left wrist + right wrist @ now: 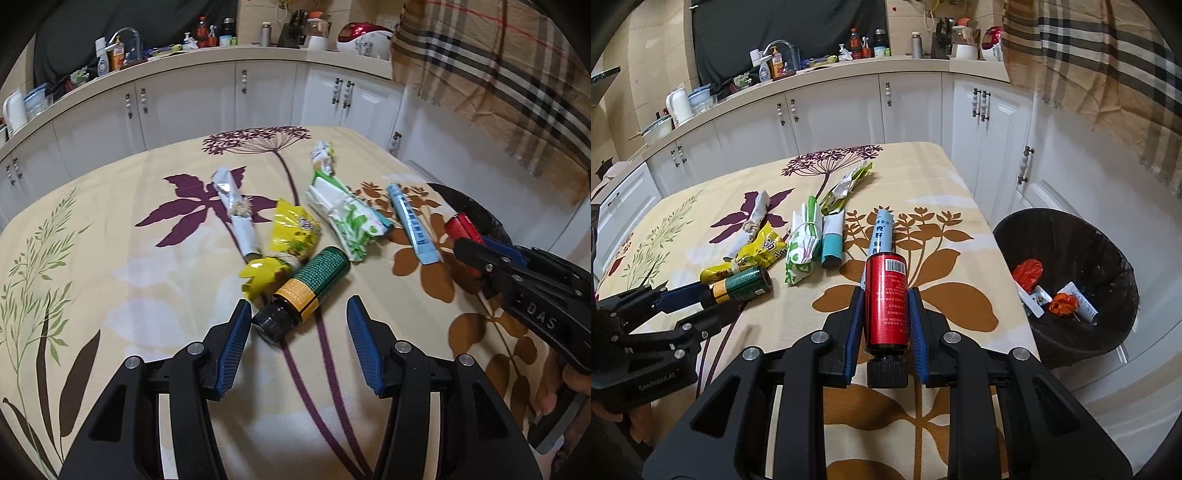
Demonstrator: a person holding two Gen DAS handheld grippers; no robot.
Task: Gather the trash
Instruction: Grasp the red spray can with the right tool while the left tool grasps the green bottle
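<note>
A green bottle [314, 282] with a yellow band and a black cap lies on the flowered tablecloth [147, 295]. My left gripper [299, 306] is open, its blue pads on either side of the cap and not pressing it. From the right wrist view the same bottle [748, 284] lies at the left gripper [718, 299]. My right gripper [885, 291] is shut on a red bottle [886, 295], cap towards the camera, held above the table's right part. In the left wrist view, the red bottle [461, 225] shows in the right gripper [469, 243].
More trash lies mid-table: a yellow wrapper [291, 229], a green-white packet [347, 218], a blue tube [413, 225], a white roll [236, 210], a crumpled wrapper [323, 155]. A black-lined bin [1067, 229] with wrappers stands right of the table. White cabinets [849, 107] run behind.
</note>
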